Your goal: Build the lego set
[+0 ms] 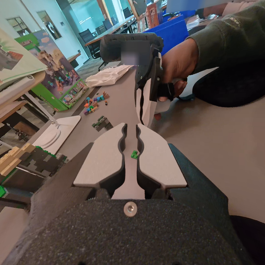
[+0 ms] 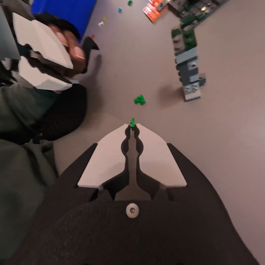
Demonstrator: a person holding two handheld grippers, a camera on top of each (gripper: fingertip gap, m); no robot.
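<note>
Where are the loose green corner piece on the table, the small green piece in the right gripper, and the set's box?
Green corner piece (image 2: 139, 100), right wrist view, studded top.
Small green piece (image 2: 132, 122), right wrist view, part protruding beyond the fingertips.
Set box (image 1: 60, 77), left wrist view, printed front face.

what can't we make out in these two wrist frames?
- Right wrist view: the green piece pinched in the right gripper shows only edge-on; its shape is hidden by the fingertips.
- Right wrist view: the grey-green build and the left gripper are motion-blurred.
- Left wrist view: the green plate on the table is partly covered by the left gripper's finger.
- Left wrist view: the loose pieces are too small to identify.
</note>
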